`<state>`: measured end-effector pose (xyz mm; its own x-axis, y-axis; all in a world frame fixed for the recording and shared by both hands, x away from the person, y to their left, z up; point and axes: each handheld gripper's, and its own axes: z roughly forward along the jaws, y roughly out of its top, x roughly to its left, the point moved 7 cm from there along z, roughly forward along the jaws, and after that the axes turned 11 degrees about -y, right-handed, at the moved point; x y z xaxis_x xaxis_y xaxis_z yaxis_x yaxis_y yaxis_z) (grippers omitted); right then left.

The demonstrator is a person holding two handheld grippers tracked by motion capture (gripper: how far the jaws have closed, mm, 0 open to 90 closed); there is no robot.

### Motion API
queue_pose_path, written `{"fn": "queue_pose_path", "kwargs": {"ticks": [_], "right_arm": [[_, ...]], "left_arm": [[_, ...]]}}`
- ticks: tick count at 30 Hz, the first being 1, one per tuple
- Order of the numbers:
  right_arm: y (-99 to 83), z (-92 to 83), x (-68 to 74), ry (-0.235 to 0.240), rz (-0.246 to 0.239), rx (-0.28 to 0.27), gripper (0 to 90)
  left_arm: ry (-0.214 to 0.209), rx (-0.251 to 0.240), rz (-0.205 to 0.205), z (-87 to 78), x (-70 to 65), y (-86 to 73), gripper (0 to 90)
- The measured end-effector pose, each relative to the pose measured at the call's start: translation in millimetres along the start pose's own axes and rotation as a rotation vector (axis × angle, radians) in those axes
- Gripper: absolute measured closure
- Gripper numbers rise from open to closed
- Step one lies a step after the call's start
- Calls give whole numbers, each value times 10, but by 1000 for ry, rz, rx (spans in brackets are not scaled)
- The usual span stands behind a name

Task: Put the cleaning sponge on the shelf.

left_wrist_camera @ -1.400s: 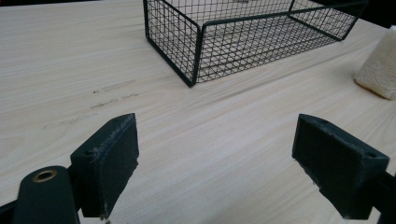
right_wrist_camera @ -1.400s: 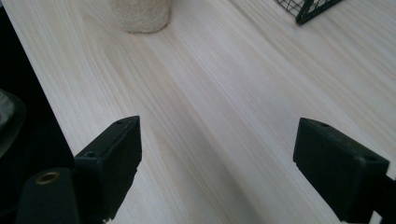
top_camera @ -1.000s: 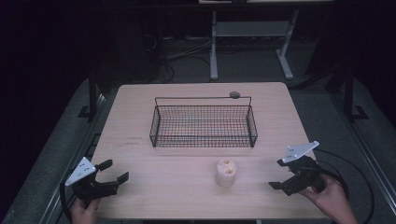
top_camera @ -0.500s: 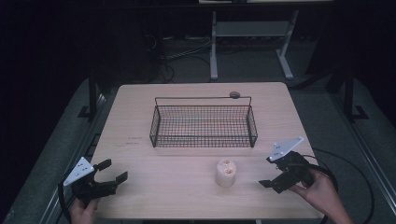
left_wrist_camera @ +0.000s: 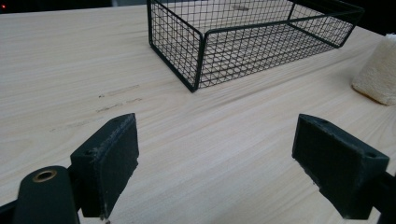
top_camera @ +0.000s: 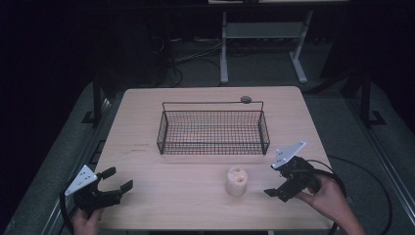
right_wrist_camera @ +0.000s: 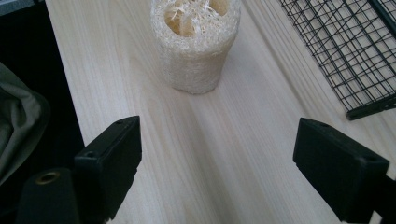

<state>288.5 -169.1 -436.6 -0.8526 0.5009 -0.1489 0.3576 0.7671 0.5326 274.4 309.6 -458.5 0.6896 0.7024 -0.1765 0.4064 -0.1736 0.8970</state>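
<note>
While the right gripper [top_camera: 280, 188] lines up with jaws spread wide, the loofah [top_camera: 237, 181] stands upright on the near counter [top_camera: 147, 127], just left of it.
Looks light, dry, springy, so it should crush a little but not slip; pinch mid-height across the round sides. Left gripper [top_camera: 116, 180] idles near-left, jaws also spread, nothing held. Basket [top_camera: 214, 128] sits beyond.

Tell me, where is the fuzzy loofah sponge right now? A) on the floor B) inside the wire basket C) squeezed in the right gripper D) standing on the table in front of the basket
D: the loofah sponge stands upright on the table, outside the wire basket, with the open right gripper beside it, not touching.
</note>
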Motion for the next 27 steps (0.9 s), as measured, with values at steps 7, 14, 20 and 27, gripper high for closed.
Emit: {"fn": "queue_pose_path", "kwargs": {"ticks": [7,14,20,27], "right_arm": [[87,17,28,12,-21,3,150],[192,37,81,29,-47,2,150],[276,77,122,45,-65,11,150],[373,146,146,66,-86,22,150]], "left_arm": [[2,-1,-2,-9,3,1,138],[4,-9,-6,-18,10,4,138],[4,-10,-7,-24,10,5,138],[3,-11,-8,-35,14,7,138]]}}
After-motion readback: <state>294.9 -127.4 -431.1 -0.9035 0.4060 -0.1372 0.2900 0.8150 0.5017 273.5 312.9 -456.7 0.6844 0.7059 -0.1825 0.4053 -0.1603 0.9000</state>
